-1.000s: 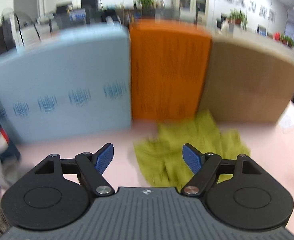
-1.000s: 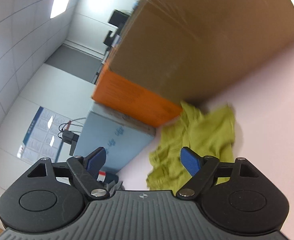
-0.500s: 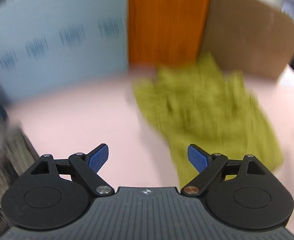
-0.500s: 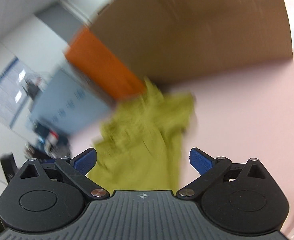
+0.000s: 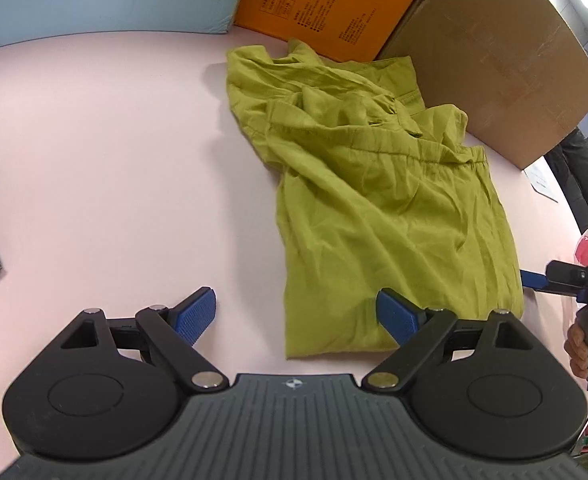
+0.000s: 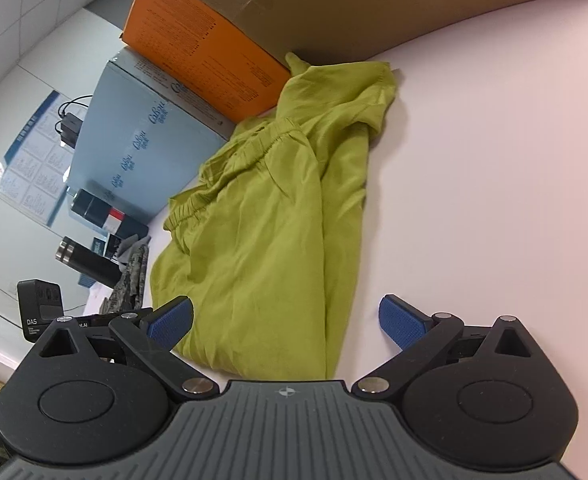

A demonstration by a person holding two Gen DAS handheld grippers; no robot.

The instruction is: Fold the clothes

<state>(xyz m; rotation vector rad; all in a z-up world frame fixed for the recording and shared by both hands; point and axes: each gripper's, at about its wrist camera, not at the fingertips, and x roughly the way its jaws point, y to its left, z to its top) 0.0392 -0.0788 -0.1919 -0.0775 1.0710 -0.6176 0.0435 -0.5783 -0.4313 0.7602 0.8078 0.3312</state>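
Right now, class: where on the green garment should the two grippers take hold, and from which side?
Probably the green garment at its near hem corners, one gripper each, coming from the near edge. That end lies flat and straight, while the elastic waistband is bunched against the boxes.

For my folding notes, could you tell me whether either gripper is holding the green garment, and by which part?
Nothing is held. The left gripper and right gripper both stand open over the green garment's near hem.
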